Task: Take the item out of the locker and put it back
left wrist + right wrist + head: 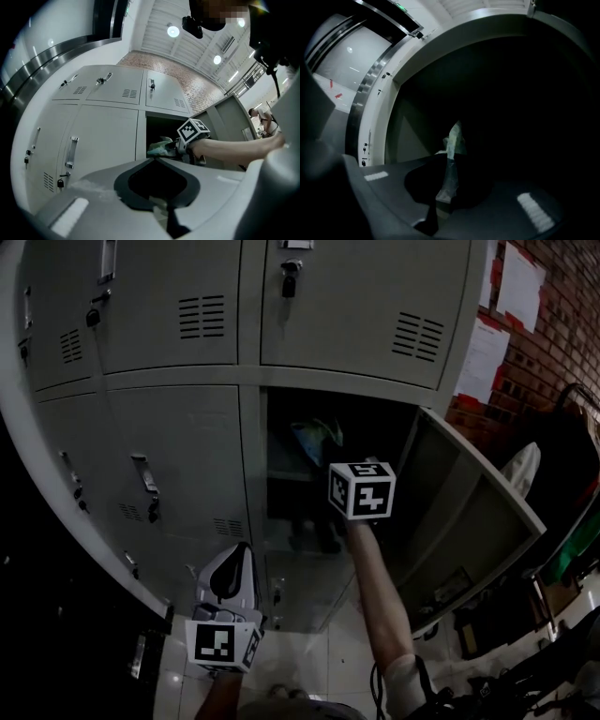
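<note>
Pale floor tiles (323,657) lie underfoot at the base of a bank of grey lockers (178,427). Nearest, low in the head view, the left gripper (239,559) points up toward the closed lower doors; its own view shows its jaws pressed together with nothing between them. Beyond it, a bare forearm (380,592) carries the right gripper (336,463) into the open locker compartment (281,512), whose door (469,512) stands swung out to the right. The right gripper's jaws are closed on the item, a thin pale-green plastic bag (452,140), pinched by its lower end so that the rest sticks up past the fingertips. From the head view the bag (317,435) sits inside the dark compartment, above a shelf (286,476); whether it touches the shelf cannot be told. Farther right, beyond the door, a brick wall (548,343) carries pinned sheets of paper (518,282).
</note>
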The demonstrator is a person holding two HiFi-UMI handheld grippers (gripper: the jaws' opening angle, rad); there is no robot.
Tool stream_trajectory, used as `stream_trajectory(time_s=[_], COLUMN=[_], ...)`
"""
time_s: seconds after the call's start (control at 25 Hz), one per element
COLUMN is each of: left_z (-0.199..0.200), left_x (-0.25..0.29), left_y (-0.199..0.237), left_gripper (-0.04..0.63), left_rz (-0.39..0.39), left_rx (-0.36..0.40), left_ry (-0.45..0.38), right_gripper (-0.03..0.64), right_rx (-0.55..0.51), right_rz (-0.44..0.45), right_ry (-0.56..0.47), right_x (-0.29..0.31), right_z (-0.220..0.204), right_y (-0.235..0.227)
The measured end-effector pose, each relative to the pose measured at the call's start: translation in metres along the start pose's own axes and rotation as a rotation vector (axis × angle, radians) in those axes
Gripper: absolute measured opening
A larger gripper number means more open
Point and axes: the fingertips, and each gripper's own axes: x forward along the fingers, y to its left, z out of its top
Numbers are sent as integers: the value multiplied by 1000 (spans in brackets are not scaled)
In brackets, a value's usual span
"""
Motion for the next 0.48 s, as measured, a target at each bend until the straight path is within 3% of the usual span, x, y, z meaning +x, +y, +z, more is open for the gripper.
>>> stream_trajectory(time_s=[0.24,0.28,0.36,0.4,0.48], left_z=[-1,-2,-3,-3,-3], left_x=[3,3,3,3,4], left_y=[-1,-1,1,1,0], left_gripper=[5,5,5,5,5], left_rz=[-5,-5,-4,-4,-9], left_rx=[-5,-6,-8,-9,-13], left_ry=[-2,-1,-1,-1,-2], right_gripper=[33,76,320,383,394], right_rx=[-5,12,57,78,90], right_rz=[-39,-50,-56,-54,-54], right_ry=[-2,-11,-43,-61,-79], right_x=[2,1,-3,-5,-9], right_z=[-2,-1,4,7,11], right_y=[-6,-9,-12,-13,-14])
